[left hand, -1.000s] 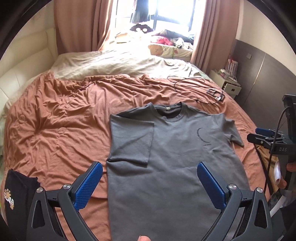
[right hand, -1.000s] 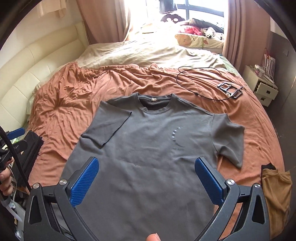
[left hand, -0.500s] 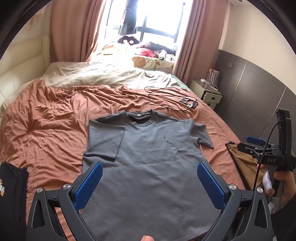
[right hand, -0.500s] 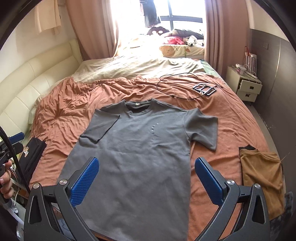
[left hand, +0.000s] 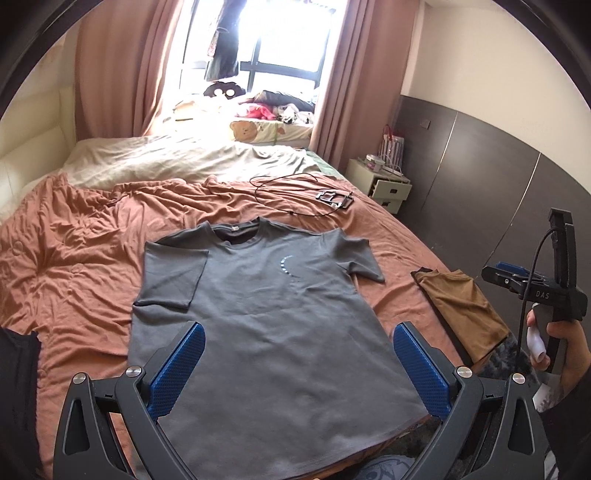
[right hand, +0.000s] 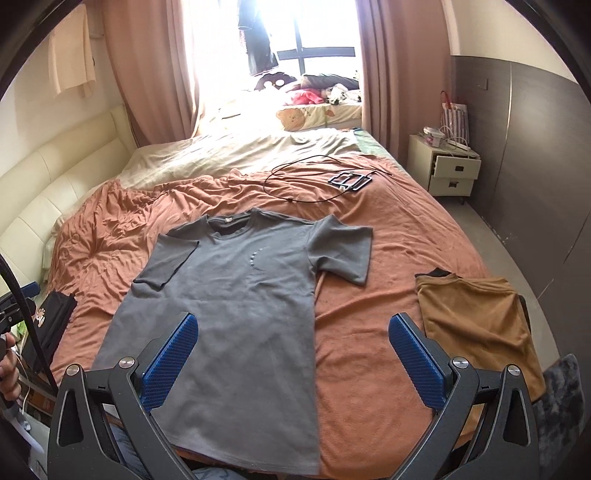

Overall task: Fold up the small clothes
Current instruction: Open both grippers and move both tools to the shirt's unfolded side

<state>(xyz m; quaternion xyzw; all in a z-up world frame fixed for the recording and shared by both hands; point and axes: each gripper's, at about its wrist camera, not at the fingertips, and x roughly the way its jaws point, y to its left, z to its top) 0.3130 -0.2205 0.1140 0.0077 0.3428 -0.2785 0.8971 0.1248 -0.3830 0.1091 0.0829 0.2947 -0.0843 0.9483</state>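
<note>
Right wrist only: black garment (right hand: 51, 325).

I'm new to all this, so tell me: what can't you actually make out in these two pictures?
- Grey T-shirt: hem cut off behind the left gripper, left wrist view.
- Black garment: print too small, right wrist view.
- Window: overexposed.
- Brown garment: folded, its type hidden.
- Right gripper: open, empty.

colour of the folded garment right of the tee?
Mustard brown, with a black edge at its far corner. The folded garment shows best in the right wrist view, beside the grey T-shirt.
</note>
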